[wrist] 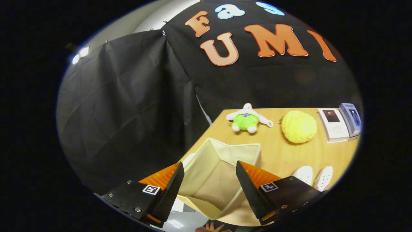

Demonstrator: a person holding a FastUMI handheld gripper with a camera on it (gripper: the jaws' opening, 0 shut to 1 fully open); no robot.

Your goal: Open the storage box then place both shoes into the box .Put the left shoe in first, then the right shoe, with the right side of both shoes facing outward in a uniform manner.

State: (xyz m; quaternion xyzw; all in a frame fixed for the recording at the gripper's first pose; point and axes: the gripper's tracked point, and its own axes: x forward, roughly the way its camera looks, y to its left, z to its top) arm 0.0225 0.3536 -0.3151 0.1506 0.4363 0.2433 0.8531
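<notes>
gripper (209, 178) hovering above open storage box (222, 154) on table (286, 154), jaws spread wide, gripping nothing; pair of white shoes (313, 177) right of box; plush toy (247, 120) beyond box.

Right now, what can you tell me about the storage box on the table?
The storage box is a cream, soft-sided fabric bin, open at the top, with nothing visible inside; its walls sag slightly and its floor looks a shade darker. It stands upright on the wooden table near the table's corner. The gripper hangs above it with jaws spread apart, the box's opening showing between them, neither one plainly touching it. The white shoes lie apart from it, beyond the right jaw.
</notes>
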